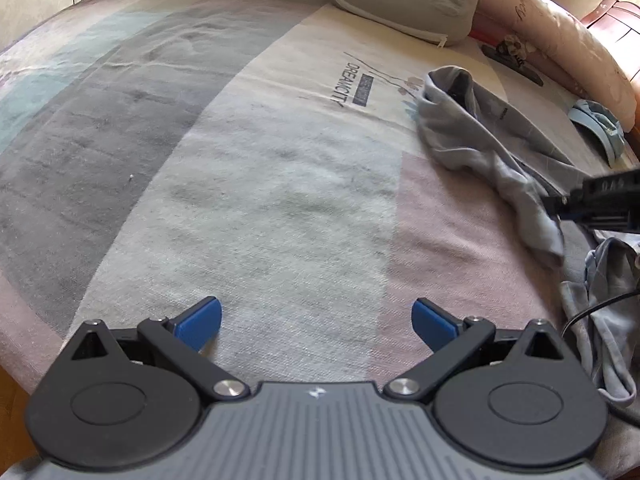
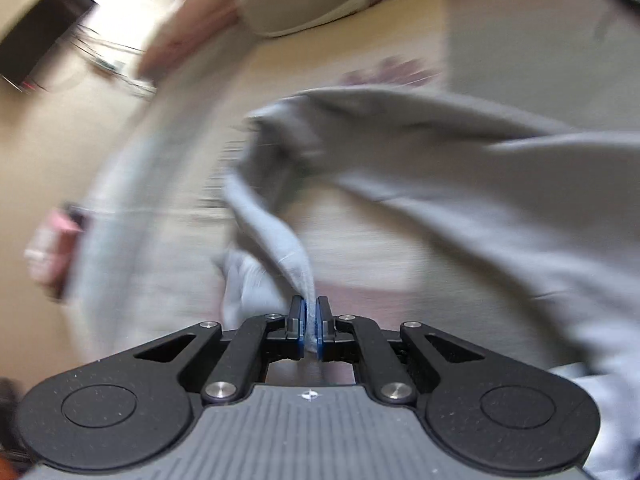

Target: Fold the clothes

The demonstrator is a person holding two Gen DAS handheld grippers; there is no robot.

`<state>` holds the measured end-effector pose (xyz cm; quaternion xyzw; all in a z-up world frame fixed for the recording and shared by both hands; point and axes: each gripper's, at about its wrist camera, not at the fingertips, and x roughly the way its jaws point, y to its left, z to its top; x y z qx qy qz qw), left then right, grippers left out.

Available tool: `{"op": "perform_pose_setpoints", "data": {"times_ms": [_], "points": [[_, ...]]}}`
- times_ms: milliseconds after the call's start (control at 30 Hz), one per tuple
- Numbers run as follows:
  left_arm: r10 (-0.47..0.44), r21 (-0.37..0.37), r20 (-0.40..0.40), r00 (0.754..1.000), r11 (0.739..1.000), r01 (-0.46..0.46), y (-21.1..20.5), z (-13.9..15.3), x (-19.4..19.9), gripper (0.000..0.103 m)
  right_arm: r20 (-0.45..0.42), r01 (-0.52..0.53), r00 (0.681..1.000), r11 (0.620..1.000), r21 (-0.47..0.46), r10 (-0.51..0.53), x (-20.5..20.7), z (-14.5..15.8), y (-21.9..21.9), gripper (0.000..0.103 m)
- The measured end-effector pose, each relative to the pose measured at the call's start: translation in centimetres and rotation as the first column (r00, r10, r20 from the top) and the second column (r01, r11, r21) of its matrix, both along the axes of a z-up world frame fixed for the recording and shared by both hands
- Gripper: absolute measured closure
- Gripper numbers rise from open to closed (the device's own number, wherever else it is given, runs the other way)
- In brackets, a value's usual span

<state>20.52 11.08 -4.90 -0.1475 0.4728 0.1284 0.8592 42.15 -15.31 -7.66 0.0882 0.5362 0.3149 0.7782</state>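
Left hand-held gripper [image 1: 318, 322] hovers low over the bed [image 1: 248, 184], its blue pads [image 1: 200, 322] spread wide apart with nothing between them. Right hand-held gripper [image 2: 311, 322] is clenched on a thin fold of the grey garment [image 2: 460, 184], the pads nearly meeting with cloth pinched between. In the left wrist view the garment [image 1: 480, 136] lies rumpled on the right part of the bed, one end drawn up to the right hand-held gripper [image 1: 554, 204] at the frame's edge. More grey cloth [image 1: 600, 312] lies below it. A grey pillow [image 1: 404, 0] sits at the bed's far side. The right wrist view is blurred.
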Motion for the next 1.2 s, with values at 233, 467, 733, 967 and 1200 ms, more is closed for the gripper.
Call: {"op": "perform_pose_setpoints", "data": {"times_ms": [233,467,733,967,1200], "points": [[-0.018,0.043,0.006,1.000,0.999,0.018,-1.1,0.8,1.2,0.002,0.131,-0.004,0.991,0.994,-0.107,0.018,-0.4,1.3,-1.2,0.080],[-0.047,0.062,0.013,0.999,0.997,0.046,-2.1,1.3,2.3,0.002,0.250,-0.104,0.961,0.992,-0.078,0.120,-2.0,4.8,-1.4,0.075],[-0.058,0.075,0.009,0.998,0.996,0.057,-2.4,1.4,2.4,0.002,0.338,-0.307,0.856,0.911,-0.276,0.391,-4.1,2.9,3.6,0.071],[0.013,0.090,0.018,1.000,0.996,-0.015,-0.2,2.1,0.9,0.002,0.206,-0.443,0.874,0.896,-0.033,0.440,-3.7,3.6,5.5,0.088],[0.135,0.091,0.042,0.990,0.986,-0.138,2.8,3.5,-2.2,0.002,0.111,-0.515,0.856,0.817,0.259,0.505,-3.4,5.0,12.6,0.088]]}}
